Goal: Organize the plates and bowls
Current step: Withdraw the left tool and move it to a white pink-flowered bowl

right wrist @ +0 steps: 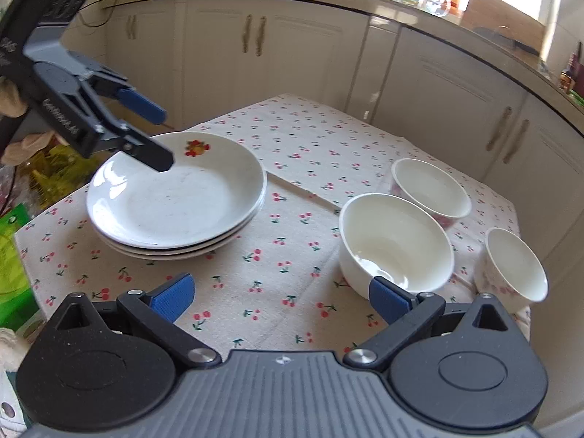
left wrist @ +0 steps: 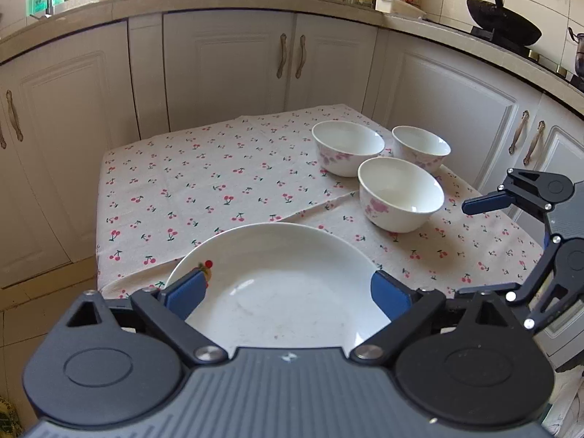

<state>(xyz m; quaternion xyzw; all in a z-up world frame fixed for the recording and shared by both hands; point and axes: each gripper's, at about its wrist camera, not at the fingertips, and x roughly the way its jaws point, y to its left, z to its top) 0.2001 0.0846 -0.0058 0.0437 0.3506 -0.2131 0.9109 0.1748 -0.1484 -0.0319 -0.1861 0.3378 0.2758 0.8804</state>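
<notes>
A stack of three white plates sits on the cherry-print tablecloth; the top plate has a fruit motif on its rim. My left gripper is open just above the top plate, touching nothing; it also shows in the right wrist view. Three white bowls with pink flowers stand apart to the right: a near one, a far one and a right one. My right gripper is open and empty, low over the cloth in front of the near bowl.
The small table stands in front of cream kitchen cabinets. The counter holds bottles and a black wok. Green packaging lies at the table's left side.
</notes>
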